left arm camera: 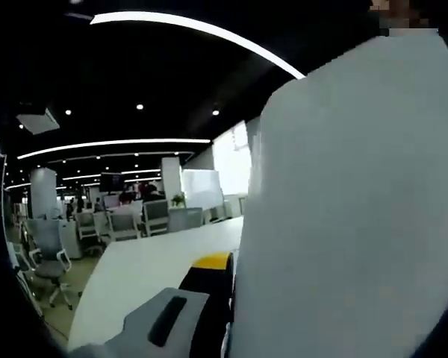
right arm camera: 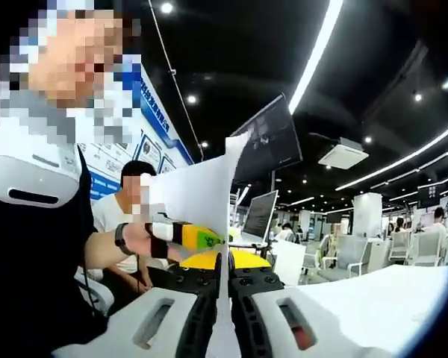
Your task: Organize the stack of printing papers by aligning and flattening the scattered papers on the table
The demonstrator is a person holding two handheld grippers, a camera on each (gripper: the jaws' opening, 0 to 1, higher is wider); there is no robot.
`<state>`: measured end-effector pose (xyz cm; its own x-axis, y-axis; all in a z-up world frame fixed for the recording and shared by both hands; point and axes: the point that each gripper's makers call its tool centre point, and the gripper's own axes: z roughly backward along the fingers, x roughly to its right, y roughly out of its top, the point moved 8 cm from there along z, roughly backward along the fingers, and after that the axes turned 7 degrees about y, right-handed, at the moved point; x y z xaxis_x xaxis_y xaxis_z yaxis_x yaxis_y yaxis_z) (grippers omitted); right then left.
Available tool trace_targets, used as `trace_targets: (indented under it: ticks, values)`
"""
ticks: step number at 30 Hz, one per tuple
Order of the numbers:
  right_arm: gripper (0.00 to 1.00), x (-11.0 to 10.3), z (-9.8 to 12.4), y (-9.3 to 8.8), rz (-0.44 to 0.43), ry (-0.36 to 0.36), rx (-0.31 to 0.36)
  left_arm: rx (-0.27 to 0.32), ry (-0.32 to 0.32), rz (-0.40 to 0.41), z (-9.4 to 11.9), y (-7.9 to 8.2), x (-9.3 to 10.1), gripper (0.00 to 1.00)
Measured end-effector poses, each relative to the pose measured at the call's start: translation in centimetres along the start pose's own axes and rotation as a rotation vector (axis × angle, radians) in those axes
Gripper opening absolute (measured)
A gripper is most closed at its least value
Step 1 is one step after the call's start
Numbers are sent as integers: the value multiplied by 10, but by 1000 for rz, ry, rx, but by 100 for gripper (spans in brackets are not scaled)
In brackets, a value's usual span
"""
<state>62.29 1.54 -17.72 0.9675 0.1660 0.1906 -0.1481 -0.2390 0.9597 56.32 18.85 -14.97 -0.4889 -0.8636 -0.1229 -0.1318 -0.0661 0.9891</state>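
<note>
A stack of white printing papers (left arm camera: 351, 209) stands on edge close to the lens in the left gripper view and hides the right jaw. My left gripper (left arm camera: 235, 262) is shut on it, its grey finger with a yellow tip (left arm camera: 209, 262) pressed against the sheet. In the right gripper view the papers (right arm camera: 198, 190) rise edge-on from between the jaws of my right gripper (right arm camera: 224, 262), which is shut on them. The left gripper (right arm camera: 198, 239), yellow and green, holds the papers' far side in a person's hand (right arm camera: 138, 239). The white table (left arm camera: 157, 261) lies below.
Office chairs (left arm camera: 48, 253) stand beyond the table's left edge. A dark wall screen (right arm camera: 272, 142) and a desk monitor (right arm camera: 260, 212) lie behind the papers. A seated person (right arm camera: 123, 209) is at the left. More of the white table (right arm camera: 381, 291) stretches right.
</note>
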Motion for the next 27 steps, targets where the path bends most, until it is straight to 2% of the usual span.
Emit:
trace_targets:
  ticks: [3, 6, 15, 17, 18, 21, 27]
  values:
    - [7, 0, -1, 0, 5, -5, -3, 8, -8, 7, 1, 1, -1, 7]
    - [12, 2, 0, -1, 0, -18, -8, 9, 2, 6, 2, 2, -2, 6]
    - [13, 6, 5, 0, -1, -52, -3, 27, 51, 48, 8, 4, -12, 6]
    - [12, 7, 6, 0, -7, -57, 1, 33, 65, 84, 10, 4, -14, 6]
    - [12, 7, 8, 0, -15, -59, 3, 22, 61, 167, 12, 3, -17, 6]
    - [4, 8, 10, -1, -55, -54, 3, 37, 54, 258, 16, 1, -22, 6]
    - [4, 8, 11, -3, -67, -58, -1, 83, 83, 365, 25, -3, -38, 6]
